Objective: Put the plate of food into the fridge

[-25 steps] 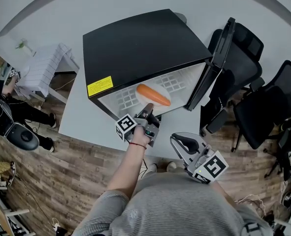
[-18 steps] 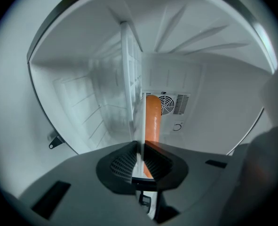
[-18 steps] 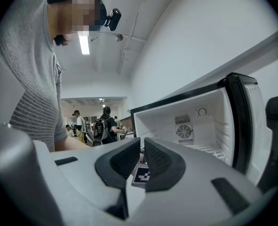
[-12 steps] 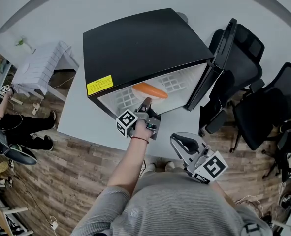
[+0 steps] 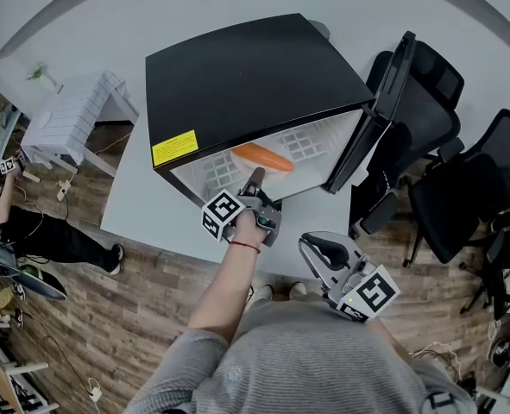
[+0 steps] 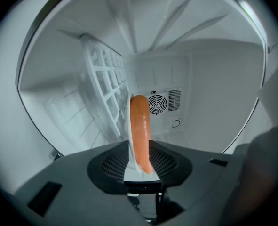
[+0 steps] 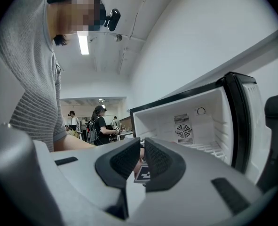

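A black mini fridge (image 5: 237, 76) stands on a white table, its door (image 5: 384, 102) swung open to the right. My left gripper (image 5: 255, 179) reaches into the fridge mouth with an orange sausage (image 5: 263, 158) just beyond its tips. In the left gripper view the sausage (image 6: 139, 131) lies on a white plate (image 6: 138, 173), seen edge-on. The plate's near rim sits between the jaws of the left gripper (image 6: 139, 161), which are opening and stand apart from it. My right gripper (image 5: 319, 250) hangs by my waist, shut and empty (image 7: 139, 159).
A white wire shelf (image 6: 106, 93) and a fan vent (image 6: 156, 103) line the fridge's inside. Black office chairs (image 5: 462, 188) crowd the right, close to the open door. A white slatted crate (image 5: 73, 119) and a person (image 5: 13, 222) are at the left, with the table edge (image 5: 142, 222) near me.
The left gripper carried the plate and sausage a little deeper into the fridge, then stayed almost still. The right gripper has not moved. The person at the left shifted.
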Demonstrator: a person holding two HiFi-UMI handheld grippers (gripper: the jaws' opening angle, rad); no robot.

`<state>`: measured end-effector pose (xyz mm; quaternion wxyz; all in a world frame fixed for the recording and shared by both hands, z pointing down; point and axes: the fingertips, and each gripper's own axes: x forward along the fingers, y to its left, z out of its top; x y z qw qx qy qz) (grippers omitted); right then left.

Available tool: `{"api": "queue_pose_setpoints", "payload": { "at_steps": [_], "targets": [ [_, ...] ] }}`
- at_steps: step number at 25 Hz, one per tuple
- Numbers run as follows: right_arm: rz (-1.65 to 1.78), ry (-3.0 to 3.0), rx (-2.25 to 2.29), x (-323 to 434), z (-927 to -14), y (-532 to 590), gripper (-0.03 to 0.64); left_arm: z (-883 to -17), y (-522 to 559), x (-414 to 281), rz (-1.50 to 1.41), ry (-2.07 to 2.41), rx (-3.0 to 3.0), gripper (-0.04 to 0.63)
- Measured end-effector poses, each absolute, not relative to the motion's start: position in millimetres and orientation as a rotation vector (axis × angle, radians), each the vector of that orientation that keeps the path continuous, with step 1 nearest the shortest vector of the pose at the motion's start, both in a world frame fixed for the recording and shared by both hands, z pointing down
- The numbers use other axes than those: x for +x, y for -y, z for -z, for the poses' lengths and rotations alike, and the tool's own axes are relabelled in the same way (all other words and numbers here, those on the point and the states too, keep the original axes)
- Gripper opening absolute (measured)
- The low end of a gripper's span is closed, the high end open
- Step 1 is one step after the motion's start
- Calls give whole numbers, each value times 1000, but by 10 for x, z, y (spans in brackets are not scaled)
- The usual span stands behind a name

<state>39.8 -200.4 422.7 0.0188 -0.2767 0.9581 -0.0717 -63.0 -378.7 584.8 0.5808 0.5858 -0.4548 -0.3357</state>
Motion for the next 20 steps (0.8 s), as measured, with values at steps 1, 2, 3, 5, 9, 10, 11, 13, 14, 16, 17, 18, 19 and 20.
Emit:
{"api": "queue_pose_setpoints", "payload": {
  "at_steps": [1,2,3,5,9,10,11,13,14,16,17,18,19,20],
  "targets": [
    [222,-2975,-857,392,-4226,2002,18,-5861,3761,-625,764,1070,1370,120],
    [221,-2974,-854,386,-4226,2000,18,-5893,3731,-625,742,1080,1367,120],
    [217,-2974,-851,382,-4226,1999,18,-5938,3699,-631,724,1089,1361,121],
    [218,-2976,-849,379,-4234,1995,18,-6023,3642,-645,707,1094,1350,123],
    [222,-2978,-849,378,-4239,1998,18,-6037,3592,-645,701,1084,1367,129],
    [220,-2979,-847,371,-4234,1993,18,-6012,3580,-642,699,1082,1378,129],
    [218,-2979,-844,364,-4228,1985,17,-5981,3565,-638,698,1079,1391,129],
    [216,-2978,-839,354,-4219,1973,18,-5922,3532,-631,693,1075,1419,129],
    [216,-2978,-839,353,-4220,1972,18,-5902,3517,-628,689,1074,1431,129],
    [214,-2978,-841,350,-4223,1973,18,-5878,3493,-623,684,1070,1447,129],
    [214,-2977,-841,347,-4221,1973,18,-5870,3483,-620,682,1067,1453,129],
    [213,-2976,-840,342,-4218,1970,18,-5865,3472,-616,679,1064,1459,129],
    [213,-2975,-839,338,-4215,1966,18,-5858,3461,-612,675,1062,1464,129],
    [211,-2975,-838,334,-4212,1961,18,-5849,3451,-607,672,1060,1471,129]
  ]
}}
